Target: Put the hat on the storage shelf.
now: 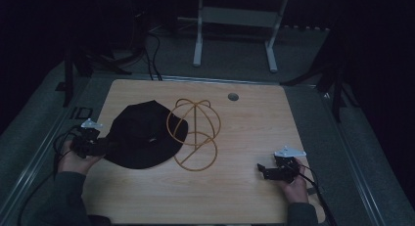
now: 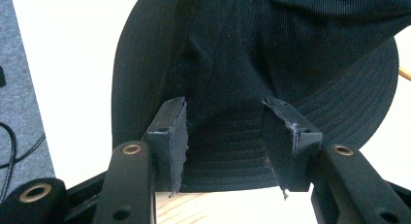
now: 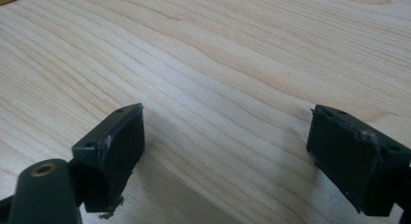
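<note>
Ribbed black twill forms the bucket hat (image 2: 271,54), its stitched round brim lying flat on the pale wood-grain surface (image 3: 232,54) just ahead of the left claw (image 2: 225,146), jaws apart either side of the brim edge without pressing it. Beyond it, the crown leans on a golden wire frame (image 1: 195,135). Well apart, the right claw (image 3: 225,156) gapes over bare wood.

We see a black, matt, ribbed-cloth bucket hat (image 2: 271,54), a thin golden wire frame (image 1: 195,133) and a smooth pale wood-grain table (image 3: 218,59).

Black claws (image 1: 105,146) (image 1: 262,170), brass rivets, frayed pads (image 2: 177,144), grey plates, black cables, dark sleeves.
</note>
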Action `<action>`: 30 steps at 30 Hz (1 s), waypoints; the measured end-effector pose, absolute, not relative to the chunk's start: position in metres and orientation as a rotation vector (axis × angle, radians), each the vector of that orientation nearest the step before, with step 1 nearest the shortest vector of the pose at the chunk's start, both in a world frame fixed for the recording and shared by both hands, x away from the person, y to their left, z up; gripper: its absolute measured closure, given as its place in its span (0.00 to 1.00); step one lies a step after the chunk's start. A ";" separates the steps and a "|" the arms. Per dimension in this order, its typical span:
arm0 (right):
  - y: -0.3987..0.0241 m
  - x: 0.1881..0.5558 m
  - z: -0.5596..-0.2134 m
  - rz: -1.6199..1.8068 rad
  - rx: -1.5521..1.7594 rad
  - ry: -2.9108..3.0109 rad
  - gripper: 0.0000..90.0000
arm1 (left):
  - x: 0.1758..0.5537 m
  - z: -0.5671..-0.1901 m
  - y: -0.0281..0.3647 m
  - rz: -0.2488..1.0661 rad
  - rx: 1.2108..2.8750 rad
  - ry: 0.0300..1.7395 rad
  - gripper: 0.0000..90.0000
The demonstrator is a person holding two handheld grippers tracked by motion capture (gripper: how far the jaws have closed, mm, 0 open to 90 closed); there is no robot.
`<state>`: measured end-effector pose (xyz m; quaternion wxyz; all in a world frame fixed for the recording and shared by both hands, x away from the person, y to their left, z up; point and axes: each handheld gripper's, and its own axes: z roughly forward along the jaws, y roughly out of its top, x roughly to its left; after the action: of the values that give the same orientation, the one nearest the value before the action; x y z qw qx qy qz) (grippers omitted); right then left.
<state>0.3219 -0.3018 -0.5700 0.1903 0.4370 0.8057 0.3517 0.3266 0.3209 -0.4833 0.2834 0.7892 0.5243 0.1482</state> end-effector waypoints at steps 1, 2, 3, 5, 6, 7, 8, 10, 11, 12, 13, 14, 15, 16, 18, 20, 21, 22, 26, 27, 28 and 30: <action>-0.302 0.322 -0.570 0.988 1.228 2.264 0.15 | 0.329 -0.482 0.322 0.391 2.119 1.404 0.58; -0.302 0.322 -0.570 0.988 1.228 2.264 0.15 | 0.330 -0.481 0.323 0.388 2.123 1.403 0.58; -0.302 0.322 -0.570 0.988 1.228 2.264 0.15 | 0.331 -0.479 0.324 0.380 2.128 1.399 0.58; -0.302 0.322 -0.570 0.988 1.228 2.264 0.15 | 0.334 -0.478 0.325 0.382 2.138 1.395 0.56; -0.302 0.322 -0.570 0.988 1.228 2.264 0.15 | 0.335 -0.476 0.325 0.383 2.146 1.392 0.56; -0.302 0.322 -0.570 0.988 1.228 2.264 0.15 | 0.336 -0.475 0.325 0.384 2.152 1.386 0.56; -0.302 0.322 -0.570 0.988 1.228 2.264 0.15 | 0.338 -0.475 0.326 0.386 2.160 1.380 0.56; -0.302 0.322 -0.570 0.988 1.228 2.264 0.15 | 0.341 -0.474 0.326 0.393 2.183 1.370 0.56; -0.302 0.322 -0.570 0.988 1.228 2.264 0.15 | 0.343 -0.473 0.326 0.399 2.199 1.362 0.56; -0.302 0.322 -0.570 0.988 1.228 2.264 0.15 | 0.344 -0.473 0.326 0.401 2.206 1.358 0.56; -0.302 0.322 -0.570 0.988 1.228 2.264 0.15 | 0.345 -0.473 0.325 0.404 2.219 1.352 0.56; -0.302 0.322 -0.570 0.988 1.228 2.264 0.15 | 0.347 -0.472 0.325 0.407 2.228 1.347 0.56; -0.302 0.322 -0.570 0.988 1.228 2.264 0.15 | 0.348 -0.472 0.325 0.407 2.238 1.343 0.55; -0.302 0.322 -0.570 0.988 1.228 2.264 0.15 | 0.350 -0.471 0.325 0.408 2.250 1.336 0.55; -0.302 0.322 -0.570 0.988 1.228 2.264 0.15 | 0.353 -0.470 0.324 0.410 2.267 1.325 0.54; -0.302 0.322 -0.570 0.988 1.228 2.264 0.15 | 0.356 -0.470 0.324 0.408 2.280 1.316 0.52; -0.302 0.322 -0.570 0.988 1.228 2.264 0.15 | 0.358 -0.469 0.325 0.406 2.289 1.307 0.52; -0.302 0.322 -0.570 0.988 1.228 2.264 0.15 | 0.360 -0.469 0.324 0.404 2.298 1.298 0.51; -0.302 0.322 -0.570 0.988 1.228 2.264 0.15 | 0.366 -0.467 0.323 0.396 2.350 1.254 0.50; -0.302 0.322 -0.570 0.989 1.228 2.264 0.15 | 0.367 -0.466 0.322 0.394 2.359 1.244 0.50; -0.302 0.322 -0.570 0.988 1.228 2.264 0.15 | 0.369 -0.464 0.321 0.393 2.377 1.229 0.49; -0.302 0.322 -0.570 0.988 1.228 2.264 0.15 | 0.372 -0.462 0.320 0.389 2.400 1.214 0.49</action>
<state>0.3219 -0.3018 -0.5700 0.1902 0.4371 0.8056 0.3518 0.3720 0.3201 -0.4618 0.2106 0.8633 0.4369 0.1398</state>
